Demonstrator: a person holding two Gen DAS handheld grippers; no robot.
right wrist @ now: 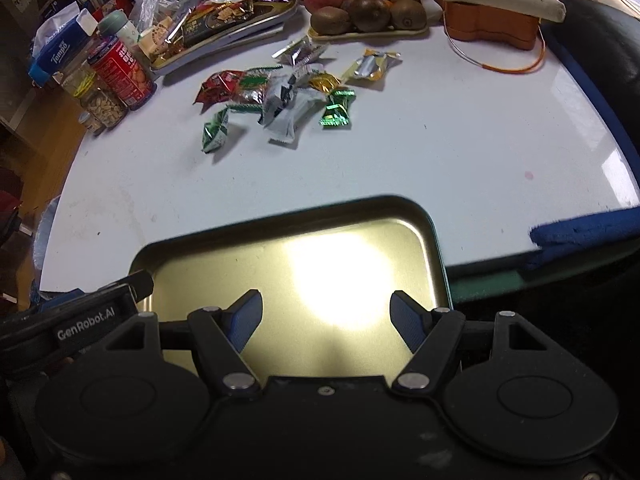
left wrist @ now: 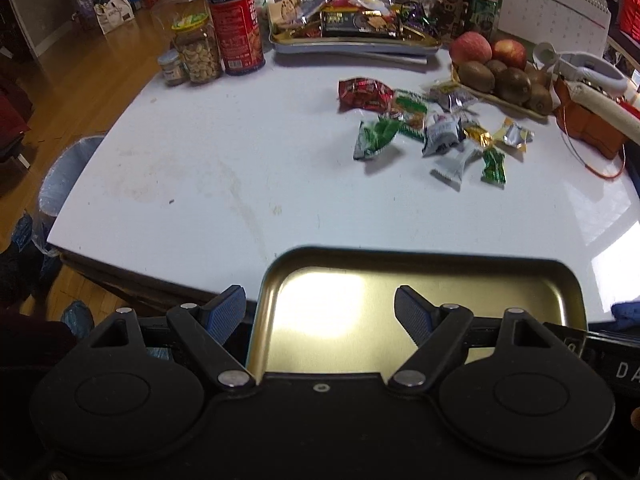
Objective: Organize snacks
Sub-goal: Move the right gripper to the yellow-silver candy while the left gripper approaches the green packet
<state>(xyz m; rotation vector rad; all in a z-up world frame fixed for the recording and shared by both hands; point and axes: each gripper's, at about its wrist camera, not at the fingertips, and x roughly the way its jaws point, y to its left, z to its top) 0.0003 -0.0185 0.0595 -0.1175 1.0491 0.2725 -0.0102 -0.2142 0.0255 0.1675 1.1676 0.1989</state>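
An empty gold metal tray [left wrist: 420, 276] lies at the near edge of the white table [left wrist: 224, 184], also in the right wrist view [right wrist: 224, 264]. A pile of wrapped snacks [left wrist: 432, 128] lies further back on the table, right of centre; it also shows in the right wrist view [right wrist: 288, 92]. My left gripper [left wrist: 320, 314] is open and empty over the tray's left rim. My right gripper [right wrist: 326, 320] is open and empty over the tray's near part. The left gripper's body shows at the left of the right wrist view [right wrist: 92, 320].
A full snack tray [left wrist: 352, 40], a red can [left wrist: 238, 28], a nut jar [left wrist: 198, 50], a fruit plate [left wrist: 500, 76] and an orange box [left wrist: 588, 120] stand at the back. A bin [left wrist: 66, 184] stands beside the table's left edge. A blue cloth [right wrist: 580, 236] lies at the right edge.
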